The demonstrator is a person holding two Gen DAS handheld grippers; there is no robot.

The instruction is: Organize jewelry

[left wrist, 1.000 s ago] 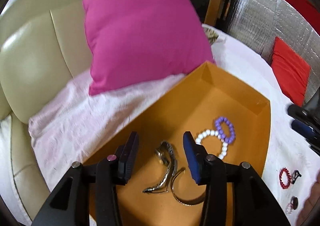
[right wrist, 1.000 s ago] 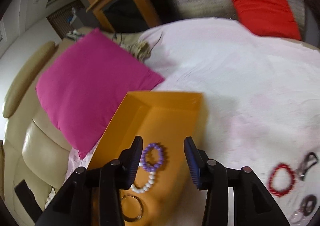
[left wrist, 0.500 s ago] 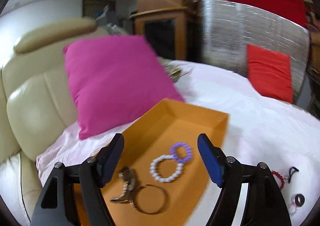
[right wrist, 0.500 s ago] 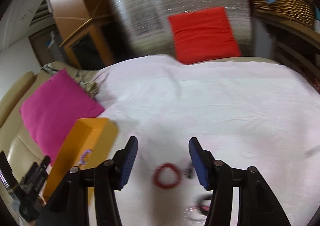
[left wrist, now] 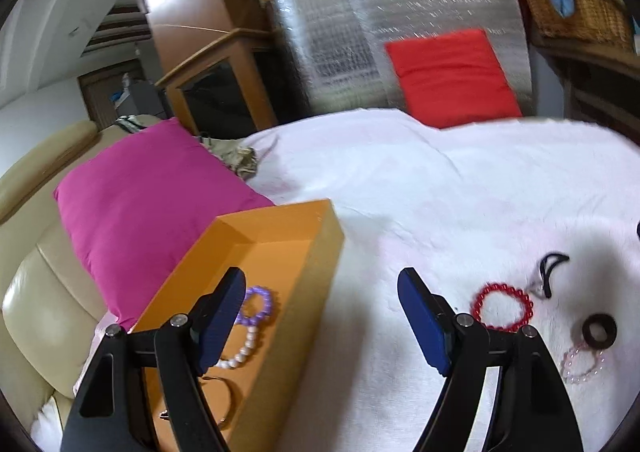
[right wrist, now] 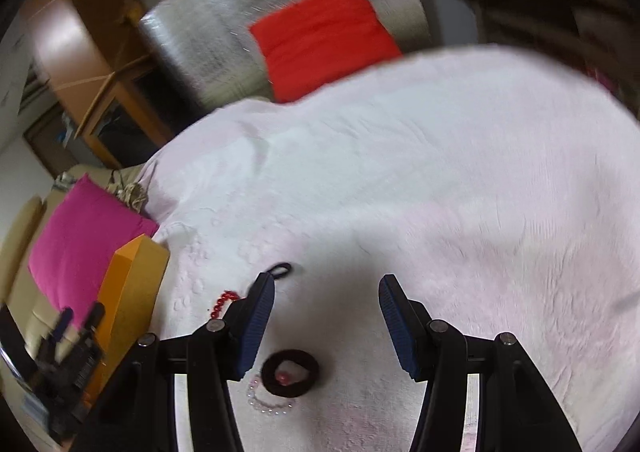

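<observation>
— Where are the fingers?
— Both pairs are spread wide, holding nothing. The left gripper (left wrist: 320,292) hovers at the right wall of the orange box (left wrist: 320,252); the right gripper (right wrist: 326,300) hangs over the white cloth (right wrist: 440,171), well to the right of the box.
— And the jewelry?
— Inside the box lie a purple bead bracelet (left wrist: 258,306), a white pearl bracelet (left wrist: 240,354) touching it, and a metal bangle (left wrist: 228,398). On the cloth, right of the box: a red bead bracelet (left wrist: 502,310), a black clip (left wrist: 550,272), a dark ring-shaped band (right wrist: 290,372) and a pale pink bracelet (left wrist: 582,366) beside it.
</observation>
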